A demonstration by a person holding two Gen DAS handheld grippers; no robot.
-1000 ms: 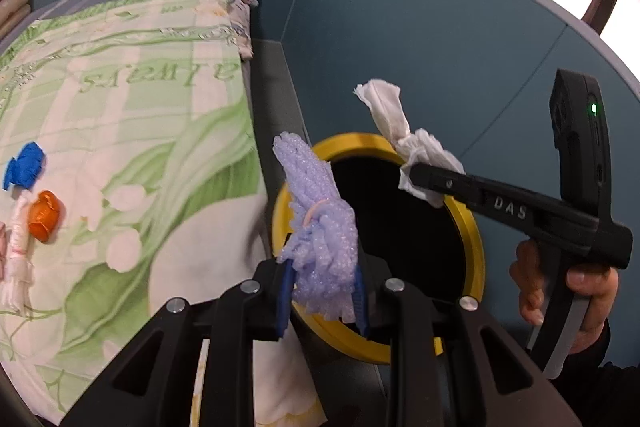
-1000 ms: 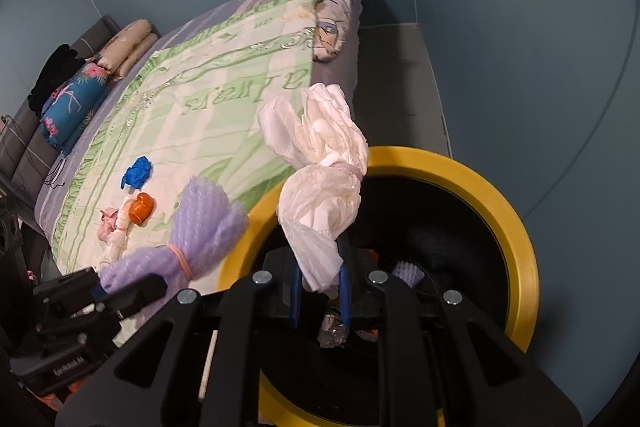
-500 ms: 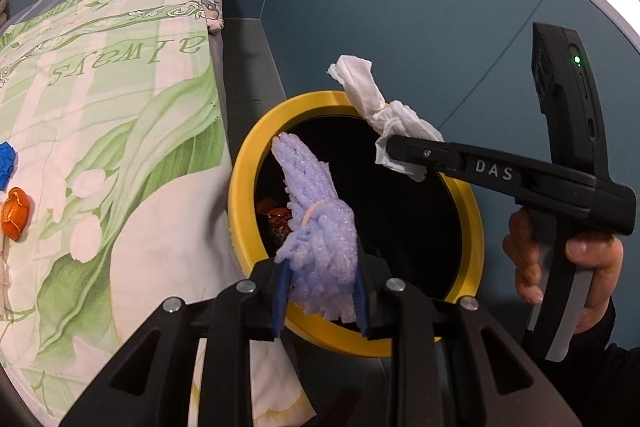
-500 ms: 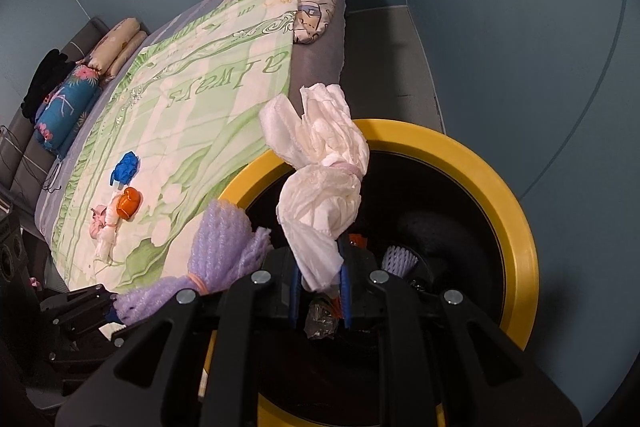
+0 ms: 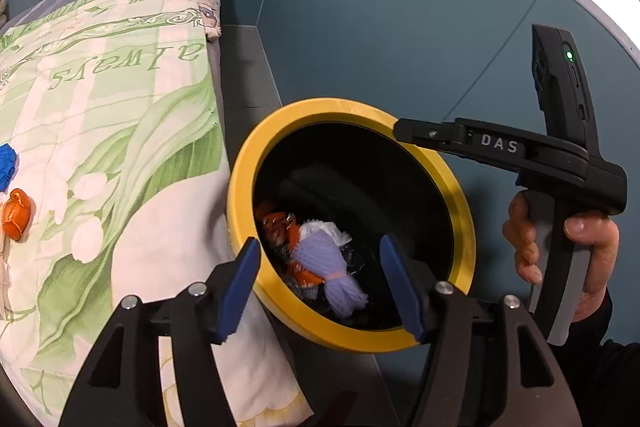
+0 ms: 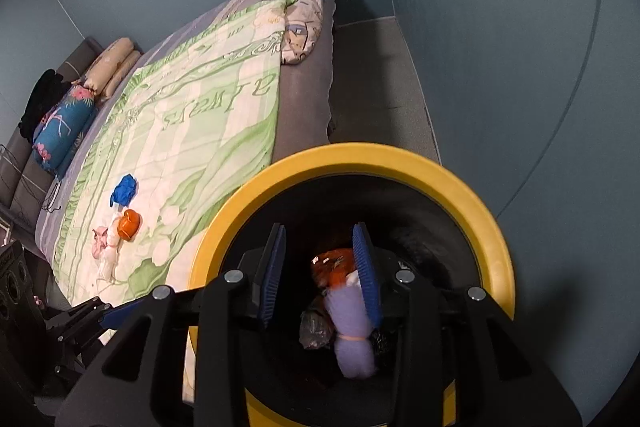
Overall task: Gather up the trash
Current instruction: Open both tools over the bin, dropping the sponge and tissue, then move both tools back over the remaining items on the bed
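Note:
A black bin with a yellow rim [image 5: 240,195] [image 6: 360,155] stands on the floor beside the bed. Over its near edge my left gripper [image 5: 320,289] has its jaws opening, with nothing between the blue pads. The purple foam-net bundle [image 5: 332,267] [image 6: 348,311] lies loose inside the bin on orange wrappers [image 6: 332,267], with the white tissue bundle [image 5: 324,229] beside it. My right gripper [image 6: 320,275] [image 5: 402,131] hangs over the bin mouth, its jaws also opening and holding nothing. More trash lies on the bedspread: a blue piece [image 6: 124,189], an orange piece [image 6: 129,225] [image 5: 16,213] and a pink-white twist [image 6: 104,247].
The green floral bedspread [image 5: 120,107] covers the bed left of the bin. Pillows [image 6: 64,131] lie at the far end. A blue-grey wall [image 5: 400,47] curves behind the bin, with a grey floor strip [image 6: 376,87] between bed and wall. A hand [image 5: 560,247] holds the right tool.
Both grippers opened. The purple bundle left my left jaws and the white tissue bundle left my right jaws; both now lie inside the bin.

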